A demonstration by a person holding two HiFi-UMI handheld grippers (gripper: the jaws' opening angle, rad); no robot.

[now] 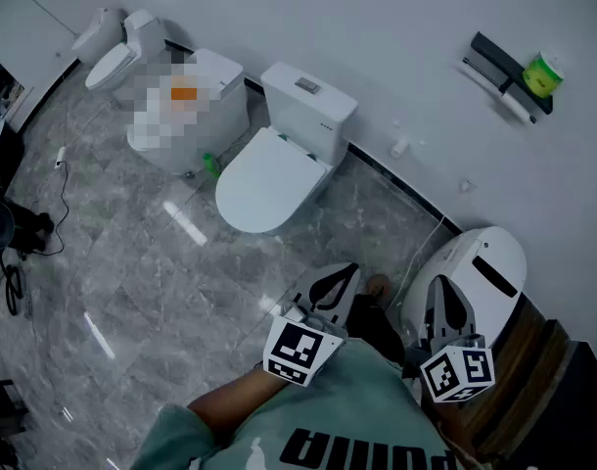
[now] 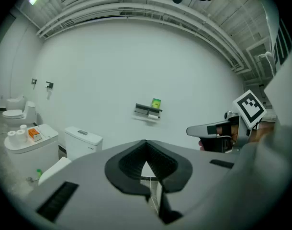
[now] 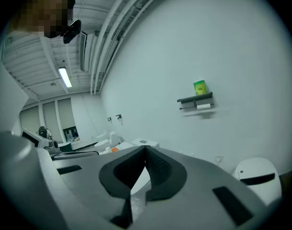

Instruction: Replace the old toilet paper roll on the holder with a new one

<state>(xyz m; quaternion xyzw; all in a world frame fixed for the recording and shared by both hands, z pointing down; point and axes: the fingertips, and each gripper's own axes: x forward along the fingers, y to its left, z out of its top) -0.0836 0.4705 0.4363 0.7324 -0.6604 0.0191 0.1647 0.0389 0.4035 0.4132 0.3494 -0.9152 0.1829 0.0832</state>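
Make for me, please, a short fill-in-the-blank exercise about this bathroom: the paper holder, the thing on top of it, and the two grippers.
1. The holder is fixed to the ___.
2. The small container that stands on top of it is ___ in colour.
3. The left gripper and the right gripper both have their jaws shut, and between them there is ___.

Missing words: wall; green; nothing.
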